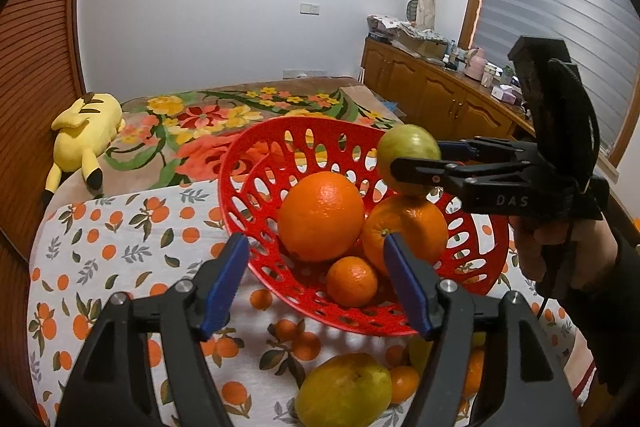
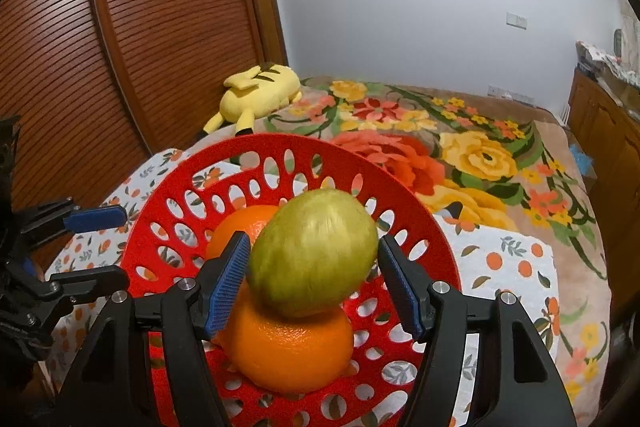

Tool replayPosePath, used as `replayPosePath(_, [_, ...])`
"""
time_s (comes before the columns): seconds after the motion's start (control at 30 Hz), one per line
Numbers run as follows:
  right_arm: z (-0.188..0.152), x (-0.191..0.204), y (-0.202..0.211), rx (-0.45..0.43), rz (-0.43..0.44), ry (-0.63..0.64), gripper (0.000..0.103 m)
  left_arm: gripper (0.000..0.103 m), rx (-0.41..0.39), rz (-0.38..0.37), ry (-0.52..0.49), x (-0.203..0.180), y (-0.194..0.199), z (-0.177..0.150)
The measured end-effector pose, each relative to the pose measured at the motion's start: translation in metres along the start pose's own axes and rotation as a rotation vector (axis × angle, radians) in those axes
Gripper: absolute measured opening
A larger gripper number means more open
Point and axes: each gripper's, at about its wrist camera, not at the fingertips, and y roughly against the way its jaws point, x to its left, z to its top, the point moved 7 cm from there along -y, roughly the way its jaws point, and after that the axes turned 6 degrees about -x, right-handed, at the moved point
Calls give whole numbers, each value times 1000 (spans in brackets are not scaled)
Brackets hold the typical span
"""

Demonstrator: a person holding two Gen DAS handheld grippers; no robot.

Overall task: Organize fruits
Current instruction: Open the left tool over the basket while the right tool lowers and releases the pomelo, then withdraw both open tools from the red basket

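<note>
**Left wrist view: green fruit gripped over loaded basket, other jaws spread**

Left wrist camera showed a bench (image 1: 120, 247) covered by a white cloth printed with oranges, and on it a red perforated basket (image 1: 240, 187). Three fruits lay inside the basket: a large orange (image 1: 320, 217) near the middle, a second orange (image 1: 416, 227) touching it on the right, and a small mandarin (image 1: 352, 281) in front of both.

The left gripper (image 1: 314, 247) stood at the near rim of the basket. Its jaws were spread and pressed on nothing.

The right gripper (image 1: 416, 157) reached in from the right, carried by a hand (image 1: 560, 255) in a dark sleeve. Its jaws were pinching a green fruit (image 1: 406, 147), one blue pad on each side. That fruit was over the basket, and its underside met the top of the second orange. The right wrist view confirmed the pads against both flanks of the fruit, which was slightly blurred.

Outside the basket, at the near edge of the bench, lay a yellow-green fruit (image 1: 344, 391) with a small orange fruit (image 1: 404, 383) just beside it. More fruit behind the left gripper's finger was too hidden to identify.

Beyond the bench was a bed with a flowered blanket (image 1: 192, 115) and a yellow plush toy (image 1: 86, 139) lying on it.
</note>
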Motion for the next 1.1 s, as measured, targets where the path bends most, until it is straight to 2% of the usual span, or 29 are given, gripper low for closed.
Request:
replayPosePath(0.2, [0, 6, 19, -33, -3, -1, 68, 72, 5, 10, -6, 1, 5, -5])
replayPosePath(0.3, [-4, 11, 37, -61, -26, 2, 72, 72, 8, 13, -10, 1, 9, -9])
replayPosePath(0.47, [-16, 18, 63, -90, -45, -13, 73, 73, 12, 21, -13, -1, 15, -16])
replayPosePath(0.6, [-31, 23, 79, -96, -59, -31, 75, 74, 25, 21, -25, -7, 19, -27])
replayPosePath(0.8, [-59, 26, 91, -80, -66, -69, 75, 74, 61, 78, -84, -12, 20, -44])
replayPosePath(0.93, [-76, 30, 96, -72, -78, -71, 75, 74, 58, 49, -59, -13, 24, -53])
replayPosePath(1.1, [-98, 33, 101, -64, -77, -95, 75, 74, 51, 50, -29, -8, 30, -63])
